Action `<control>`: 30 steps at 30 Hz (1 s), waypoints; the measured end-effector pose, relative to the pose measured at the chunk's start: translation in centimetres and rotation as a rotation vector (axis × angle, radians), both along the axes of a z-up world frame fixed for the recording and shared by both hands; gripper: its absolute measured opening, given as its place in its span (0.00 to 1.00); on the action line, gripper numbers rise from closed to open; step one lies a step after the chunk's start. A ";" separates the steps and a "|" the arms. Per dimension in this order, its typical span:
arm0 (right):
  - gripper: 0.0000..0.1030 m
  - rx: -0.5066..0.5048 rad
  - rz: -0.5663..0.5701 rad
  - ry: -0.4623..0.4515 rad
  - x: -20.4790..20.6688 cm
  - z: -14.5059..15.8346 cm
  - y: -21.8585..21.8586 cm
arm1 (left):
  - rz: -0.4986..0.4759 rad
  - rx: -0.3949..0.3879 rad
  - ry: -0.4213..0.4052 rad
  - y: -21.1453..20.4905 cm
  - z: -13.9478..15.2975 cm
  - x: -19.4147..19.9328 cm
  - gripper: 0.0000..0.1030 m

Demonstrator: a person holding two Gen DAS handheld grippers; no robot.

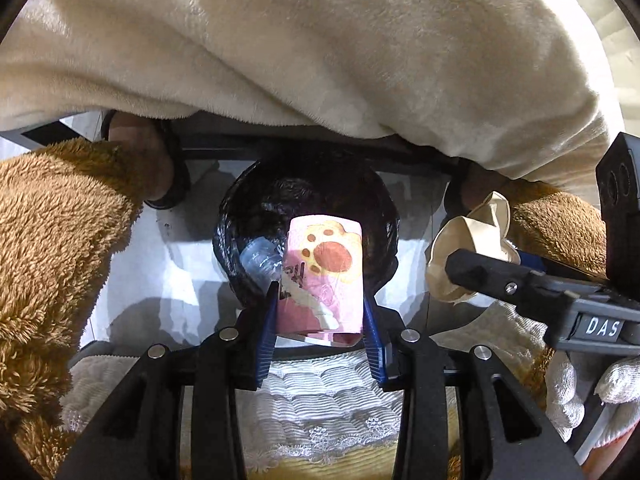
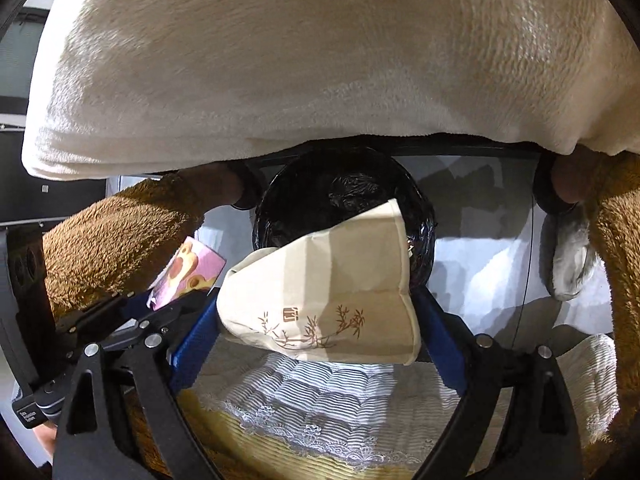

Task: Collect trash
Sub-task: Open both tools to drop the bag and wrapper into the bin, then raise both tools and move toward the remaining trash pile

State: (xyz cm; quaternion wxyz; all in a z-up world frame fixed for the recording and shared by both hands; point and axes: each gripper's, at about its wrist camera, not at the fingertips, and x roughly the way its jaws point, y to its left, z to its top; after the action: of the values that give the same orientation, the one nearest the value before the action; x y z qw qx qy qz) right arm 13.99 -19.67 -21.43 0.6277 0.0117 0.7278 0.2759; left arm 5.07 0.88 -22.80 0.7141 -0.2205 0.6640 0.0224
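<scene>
— While both wrappers hang over the bin, where is each held?

— One pink paw-print packet [image 1: 322, 276] is clamped between the blue pads of the left gripper [image 1: 320, 304], directly above the black-lined trash bin [image 1: 240, 216]. One beige bamboo-print packet [image 2: 320, 292] is pinched in the right gripper [image 2: 320, 320], over the bin's near rim.

— What surrounds them?

— A clear plastic piece [image 1: 258, 262] lies inside the bin. A cream fleece garment [image 1: 320, 48] overhangs from above, with two brown fleece sleeves [image 1: 52, 240] on either side. A striped, lace-edged cushion [image 1: 328, 400] sits just beneath the grippers.

— And the hands?

— One white-gloved hand [image 1: 576, 392] grips the right tool, angled inward beside the left gripper.
</scene>
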 end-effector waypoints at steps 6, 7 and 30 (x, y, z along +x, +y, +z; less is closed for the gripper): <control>0.95 0.030 -0.037 0.041 0.4 -0.4 -0.3 | 0.022 0.008 -0.003 0.3 0.1 -0.1 0.52; 0.95 0.032 -0.037 0.036 0.4 -0.4 -0.3 | 0.024 0.009 -0.004 0.3 0.1 -0.1 0.52; 0.95 0.074 0.016 -0.229 -1.1 5.4 -1.0 | 0.062 -0.036 -0.245 1.4 5.2 -1.7 0.52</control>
State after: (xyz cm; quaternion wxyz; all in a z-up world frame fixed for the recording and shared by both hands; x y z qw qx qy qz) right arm 12.89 -20.67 -16.07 0.7037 -0.0024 0.6407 0.3071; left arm 3.39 2.31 -17.60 0.7849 -0.2547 0.5648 0.0053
